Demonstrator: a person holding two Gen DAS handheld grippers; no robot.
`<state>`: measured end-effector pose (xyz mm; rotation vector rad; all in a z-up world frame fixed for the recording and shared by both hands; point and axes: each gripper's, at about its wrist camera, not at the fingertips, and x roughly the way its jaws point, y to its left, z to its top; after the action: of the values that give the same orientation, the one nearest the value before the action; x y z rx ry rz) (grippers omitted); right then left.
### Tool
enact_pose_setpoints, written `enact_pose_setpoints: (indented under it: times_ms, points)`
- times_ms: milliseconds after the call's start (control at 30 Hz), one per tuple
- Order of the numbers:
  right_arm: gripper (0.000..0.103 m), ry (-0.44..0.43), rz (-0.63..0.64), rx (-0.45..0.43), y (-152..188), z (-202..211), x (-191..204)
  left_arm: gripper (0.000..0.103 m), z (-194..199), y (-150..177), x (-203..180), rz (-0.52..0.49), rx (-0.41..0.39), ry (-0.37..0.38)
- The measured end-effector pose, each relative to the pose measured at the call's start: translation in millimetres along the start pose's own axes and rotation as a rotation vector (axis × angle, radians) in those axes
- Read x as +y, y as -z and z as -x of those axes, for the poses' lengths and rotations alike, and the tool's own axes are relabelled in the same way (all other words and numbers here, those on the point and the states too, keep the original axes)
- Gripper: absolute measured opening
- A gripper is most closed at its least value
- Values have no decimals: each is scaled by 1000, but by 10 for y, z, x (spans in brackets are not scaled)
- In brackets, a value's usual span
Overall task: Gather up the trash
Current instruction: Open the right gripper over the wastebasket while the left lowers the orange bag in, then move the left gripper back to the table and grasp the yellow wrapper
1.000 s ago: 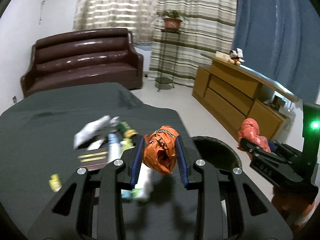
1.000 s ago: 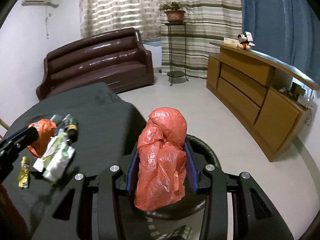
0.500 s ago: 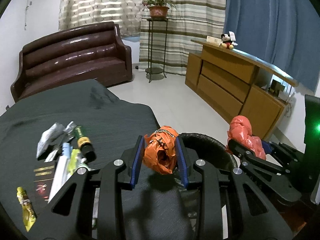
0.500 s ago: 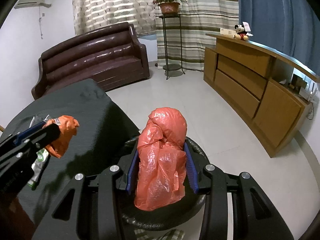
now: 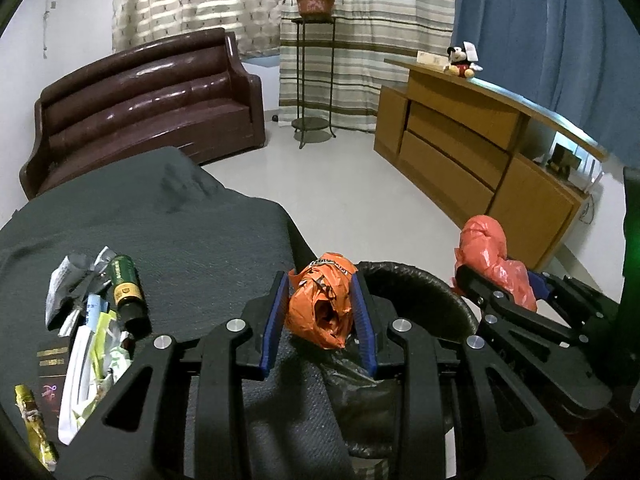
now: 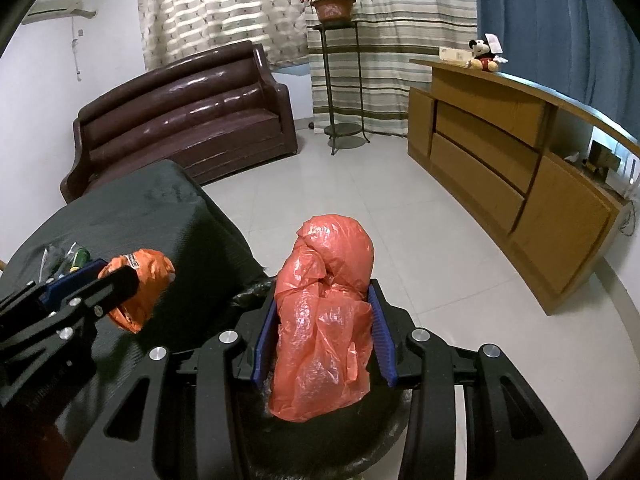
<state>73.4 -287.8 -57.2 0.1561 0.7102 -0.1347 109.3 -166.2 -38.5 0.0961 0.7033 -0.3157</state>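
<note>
on my far left the leftover litter (image 5: 94, 332) lies heaped on the dark table cloth (image 5: 192, 236): wrappers, a white packet, a small green bottle (image 5: 126, 292) lying on its side, a yellow wrapper (image 5: 34, 424) near the edge. none of it is in the way right now; i judge it is what remains to be fetched.

next, my left gripper (image 5: 320, 320) is clamped narrowly on a crumpled orange wrapper (image 5: 322, 304), pads pressing it from both sides. i hold it past the table's edge, at the near rim of the black bin (image 5: 416, 276), so that letting go should drop it inside, though it looks close to the rim and could catch on the loose liner.

further right, my right gripper (image 6: 324, 340) is closed on a bunched red plastic bag (image 6: 326, 312), which stands up between the pads and hangs below them, directly over the bin's mouth. it is light and floppy, so i expect it to cling to a pad on release.

the two grippers sit near each other over one opening; crowding is my main worry. the sofa (image 5: 148, 96), plant stand (image 5: 314, 80) and wooden cabinet (image 5: 480, 152) are well apart.
</note>
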Motion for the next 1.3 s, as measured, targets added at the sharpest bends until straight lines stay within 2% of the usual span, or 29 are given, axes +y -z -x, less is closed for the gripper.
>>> enact_pose_setpoints:
  times_ms: [200,267,400,600,900,1300]
  points:
    - [49,4,-31,-4,-5,-26,-48,47,-40,17,19,10,16,-11]
    - [52,6,-37,-7,2,-16,-58,49,-30,18,33,16,13,-13]
    - [52,15,-45,-5,-1,-17,-85,57,6,18,57,27,6,-23]
    - [55,15,-61,-3,19,48,-63,63,107,9,167,55,3,-33]
    - [57,-27,-61,12,92,174,134,63,402,97,400,69,-14,-54]
    - [57,-103,3,34,191,314,679,63,824,340,1012,124,-18,-152]
